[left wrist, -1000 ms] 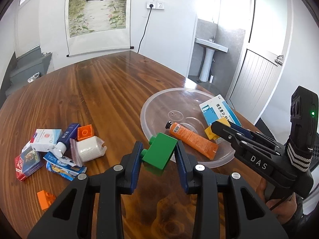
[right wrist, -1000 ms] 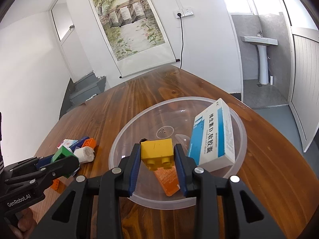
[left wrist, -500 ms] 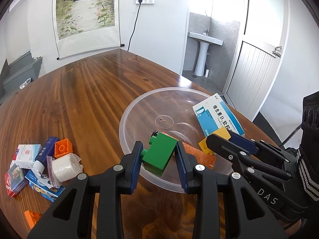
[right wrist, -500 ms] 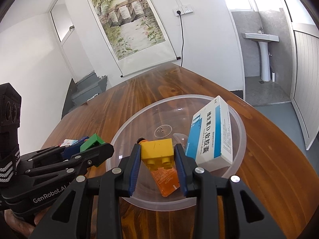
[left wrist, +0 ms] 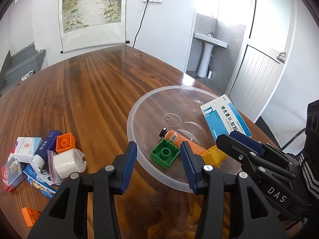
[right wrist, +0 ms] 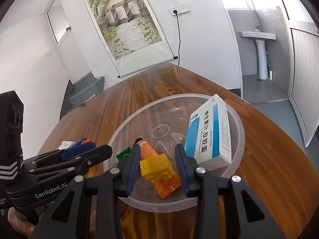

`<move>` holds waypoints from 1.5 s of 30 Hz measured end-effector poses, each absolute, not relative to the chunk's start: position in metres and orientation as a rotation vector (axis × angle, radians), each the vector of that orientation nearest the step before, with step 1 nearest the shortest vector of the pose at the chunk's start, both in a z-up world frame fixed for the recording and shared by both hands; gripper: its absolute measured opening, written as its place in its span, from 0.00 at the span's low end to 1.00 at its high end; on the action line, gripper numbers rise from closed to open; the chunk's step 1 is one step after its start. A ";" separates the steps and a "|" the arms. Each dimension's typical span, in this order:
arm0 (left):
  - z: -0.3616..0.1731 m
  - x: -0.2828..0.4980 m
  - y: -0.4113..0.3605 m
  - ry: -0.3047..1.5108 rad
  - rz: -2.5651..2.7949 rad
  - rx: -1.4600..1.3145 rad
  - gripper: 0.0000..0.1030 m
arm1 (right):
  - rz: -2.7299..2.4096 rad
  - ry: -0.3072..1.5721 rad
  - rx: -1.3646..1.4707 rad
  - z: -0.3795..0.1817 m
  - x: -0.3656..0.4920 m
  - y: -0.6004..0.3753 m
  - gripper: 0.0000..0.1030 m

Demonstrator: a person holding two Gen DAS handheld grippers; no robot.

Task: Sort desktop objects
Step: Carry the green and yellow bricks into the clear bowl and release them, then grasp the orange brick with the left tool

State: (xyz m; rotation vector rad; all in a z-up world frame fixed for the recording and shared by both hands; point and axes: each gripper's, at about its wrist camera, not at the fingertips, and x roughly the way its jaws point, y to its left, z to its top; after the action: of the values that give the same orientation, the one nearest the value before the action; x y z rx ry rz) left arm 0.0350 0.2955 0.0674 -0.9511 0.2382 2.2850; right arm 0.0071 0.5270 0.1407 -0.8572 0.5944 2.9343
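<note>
Both bricks, clamped a second ago, have been let go over the clear bowl (left wrist: 137,107). The green brick (left wrist: 164,155) is now seen lying inside the bowl near its near rim, hollow side up, just beside the orange tube (left wrist: 179,139). The yellow brick (right wrist: 155,166) is seen resting on the lower end of that tube, studs toward the camera.

Left gripper (left wrist: 158,165): the jaws are opening. The green brick lies below and beyond the gap, and neither pad is seen pressing on it; it is judged released. Right gripper (right wrist: 156,166): the jaws are opening as well. The yellow brick sits between the pads with a clear gap on the right and a narrow one on the left; no grip is judged to remain.

A blue-and-white medicine box (right wrist: 209,137) is propped against the bowl's right wall.

Unsorted items remain on the counter (left wrist: 83,91) to the left of the bowl: an orange brick (left wrist: 65,143), a bandage roll (left wrist: 66,163), small boxes and packets, and a second orange brick (left wrist: 30,215) nearer the edge. That pile lies left of the left jaws and well apart from the right ones; the left hand is judged the nearer for the next pick.
</note>
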 end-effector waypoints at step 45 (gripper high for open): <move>0.037 0.027 0.104 0.075 2.697 -1.141 0.48 | 3.103 0.379 -1.064 0.142 -0.013 0.417 0.48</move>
State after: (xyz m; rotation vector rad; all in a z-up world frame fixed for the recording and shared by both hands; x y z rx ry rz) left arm 0.0270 0.1044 0.0366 -1.1410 0.0750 2.6971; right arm -0.0132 0.4174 0.1421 -1.0637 0.3790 3.1026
